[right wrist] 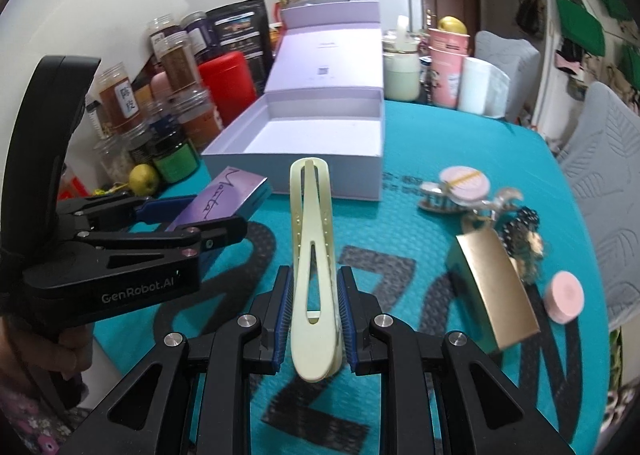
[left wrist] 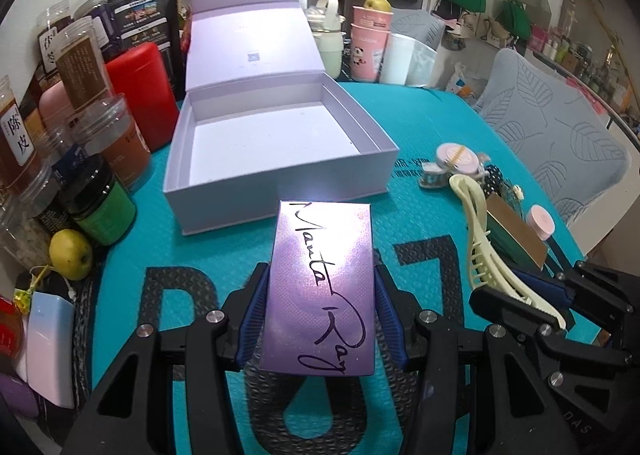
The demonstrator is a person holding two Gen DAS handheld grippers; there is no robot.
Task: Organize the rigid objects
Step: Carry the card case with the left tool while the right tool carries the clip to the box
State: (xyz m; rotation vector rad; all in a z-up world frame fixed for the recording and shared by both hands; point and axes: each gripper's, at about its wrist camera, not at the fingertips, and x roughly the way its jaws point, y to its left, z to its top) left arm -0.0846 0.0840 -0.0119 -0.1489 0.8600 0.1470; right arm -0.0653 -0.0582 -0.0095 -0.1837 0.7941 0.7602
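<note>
My left gripper is shut on a purple box with black script on its face, held just above the teal mat. My right gripper is shut on a cream hair clip that points forward. Ahead of both stands an open lavender gift box, empty inside, its lid tipped back. In the left wrist view the right gripper and the hair clip sit at the right. In the right wrist view the left gripper and the purple box sit at the left, near the gift box.
Several jars, a red canister and a yellow apple crowd the left side. A gold box, a pink disc, a pink tin and small hair accessories lie at the right. Pink cups stand behind; grey chairs beyond.
</note>
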